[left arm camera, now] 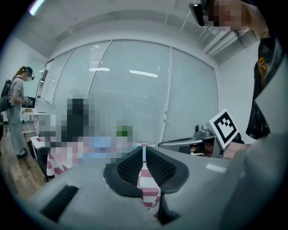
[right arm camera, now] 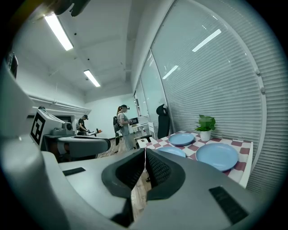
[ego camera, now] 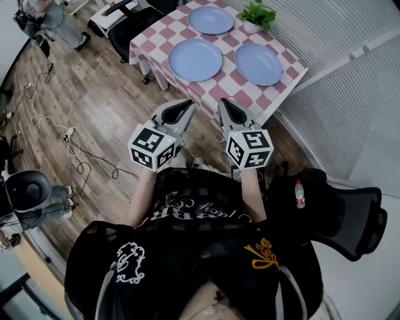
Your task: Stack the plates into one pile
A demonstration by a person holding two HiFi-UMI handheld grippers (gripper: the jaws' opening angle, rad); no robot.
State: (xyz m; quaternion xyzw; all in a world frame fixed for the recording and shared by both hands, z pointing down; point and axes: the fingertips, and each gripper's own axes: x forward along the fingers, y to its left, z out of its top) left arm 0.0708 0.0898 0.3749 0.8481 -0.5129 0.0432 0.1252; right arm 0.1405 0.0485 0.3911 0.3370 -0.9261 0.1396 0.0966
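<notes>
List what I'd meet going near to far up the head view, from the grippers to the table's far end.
Left gripper and right gripper abreast → pink-and-white checked table → left round blue plate and right round blue plate abreast → far round blue plate.

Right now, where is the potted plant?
In the head view the potted plant stands at the far right corner of the table, by the blinds, right of the farthest plate.

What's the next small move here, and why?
Probably advance the right gripper to the right plate, opening it on the way. The left plate and far plate lie apart from it on the table, nothing stacked. It and the left gripper are shut, empty, short of the table.
</notes>
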